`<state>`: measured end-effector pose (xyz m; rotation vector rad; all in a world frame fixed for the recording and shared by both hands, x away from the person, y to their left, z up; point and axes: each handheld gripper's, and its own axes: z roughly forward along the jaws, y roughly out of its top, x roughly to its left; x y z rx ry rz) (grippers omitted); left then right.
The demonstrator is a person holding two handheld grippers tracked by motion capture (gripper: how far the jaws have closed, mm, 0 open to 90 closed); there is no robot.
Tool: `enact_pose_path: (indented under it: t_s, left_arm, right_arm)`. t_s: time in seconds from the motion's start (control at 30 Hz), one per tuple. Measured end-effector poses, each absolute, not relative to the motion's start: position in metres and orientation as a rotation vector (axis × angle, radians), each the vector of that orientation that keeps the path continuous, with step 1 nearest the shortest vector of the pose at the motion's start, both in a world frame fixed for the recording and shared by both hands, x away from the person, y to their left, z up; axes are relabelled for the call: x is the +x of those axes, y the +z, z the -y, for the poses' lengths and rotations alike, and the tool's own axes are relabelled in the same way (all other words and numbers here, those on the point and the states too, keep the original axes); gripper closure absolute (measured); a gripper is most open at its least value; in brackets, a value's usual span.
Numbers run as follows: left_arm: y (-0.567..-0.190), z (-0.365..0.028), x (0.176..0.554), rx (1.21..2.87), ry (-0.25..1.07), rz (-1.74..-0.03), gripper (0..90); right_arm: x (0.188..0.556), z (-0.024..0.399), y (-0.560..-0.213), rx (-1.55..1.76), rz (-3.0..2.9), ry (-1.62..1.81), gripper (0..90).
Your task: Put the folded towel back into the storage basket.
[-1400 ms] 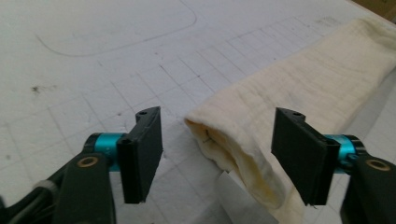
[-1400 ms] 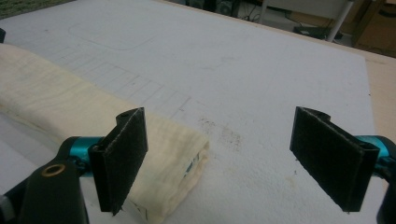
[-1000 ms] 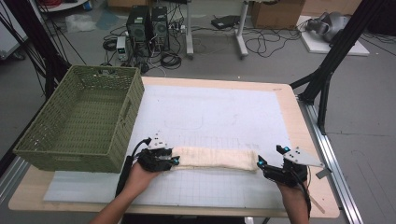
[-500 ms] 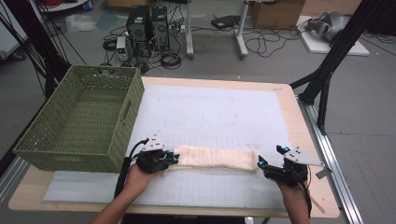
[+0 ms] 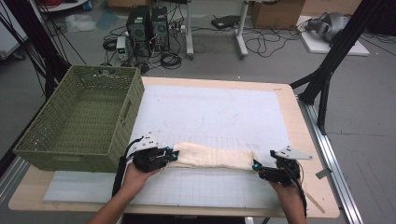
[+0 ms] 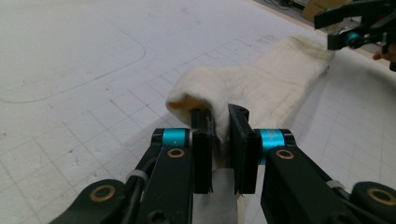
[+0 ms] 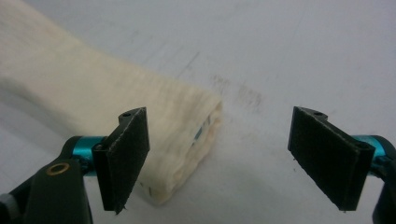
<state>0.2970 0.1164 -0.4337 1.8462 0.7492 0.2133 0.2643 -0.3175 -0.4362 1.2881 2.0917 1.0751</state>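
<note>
I am pinching the near end of the long, cream-white folded cloth [image 6: 261, 88] between the two black pads of my left gripper [image 6: 219, 140]; the fabric is bunching up over the pad tips, and the jaws have just been closing on it. My right gripper [image 7: 219, 158] is standing wide open, its left pad just beside the cloth's other end [image 7: 187, 140] and its right pad over bare mat, neither one pressing on the fabric.

Seen from above, the cloth [image 5: 212, 156] is lying as a long band across the front of the white gridded mat [image 5: 210, 112], stretched between my left gripper [image 5: 172, 155] and my right gripper [image 5: 257, 166]. The mat is covering the pale wooden table [image 5: 313, 154].

At the table's left edge the olive-green woven rectangular basket [image 5: 28, 149] is sitting with nothing inside it, its near right corner close to my left hand [image 5: 140, 172] and well apart from the cloth.

Compared with a second ago, my left jaws were apart around the cloth end and are now clamped on it; the cloth, the basket and my right gripper are lying where they were.
</note>
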Motion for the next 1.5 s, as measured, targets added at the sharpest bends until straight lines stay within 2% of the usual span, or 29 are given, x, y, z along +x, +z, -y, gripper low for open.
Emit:
enact_pose_path:
  t_s: [0.2, 0.4, 0.43, 0.47, 0.53, 0.63, 0.7, 0.97, 1.5]
  left_arm:
    - [-0.433, -0.117, 0.296, 1.859, 0.232, -0.730, 80.3]
    - [-0.434, -0.115, 0.293, 1.891, 0.268, -0.691, 80.4]
    - [-0.434, -0.115, 0.293, 1.894, 0.271, -0.686, 80.4]
    - [-0.434, -0.115, 0.293, 1.896, 0.275, -0.682, 80.4]
    - [-0.435, -0.116, 0.292, 1.904, 0.284, -0.678, 80.3]
    - [-0.435, -0.116, 0.291, 1.904, 0.291, -0.677, 80.4]
    - [-0.435, -0.116, 0.291, 1.908, 0.298, -0.673, 80.7]
    - [-0.430, -0.120, 0.288, 1.900, 0.334, -0.661, 81.2]
    - [-0.403, -0.146, 0.274, 1.769, 0.425, -0.612, 81.2]
  right_arm:
    - [0.270, 0.306, -0.444, 1.285, -2.195, 1.027, 33.4]
    - [0.273, 0.305, -0.447, 1.305, -2.232, 1.049, 42.6]
    - [0.274, 0.306, -0.448, 1.313, -2.244, 1.069, 48.8]
    - [0.274, 0.306, -0.448, 1.313, -2.244, 1.069, 48.8]
    - [0.275, 0.306, -0.447, 1.356, -2.229, 1.065, 56.4]
    - [0.276, 0.306, -0.446, 1.371, -2.260, 1.100, 75.1]
    - [0.276, 0.303, -0.445, 1.364, -2.272, 1.092, 78.5]
    - [0.274, 0.303, -0.433, 1.224, -2.222, 1.115, 80.5]
    - [0.277, 0.300, -0.413, 0.990, -2.129, 1.320, 80.7]
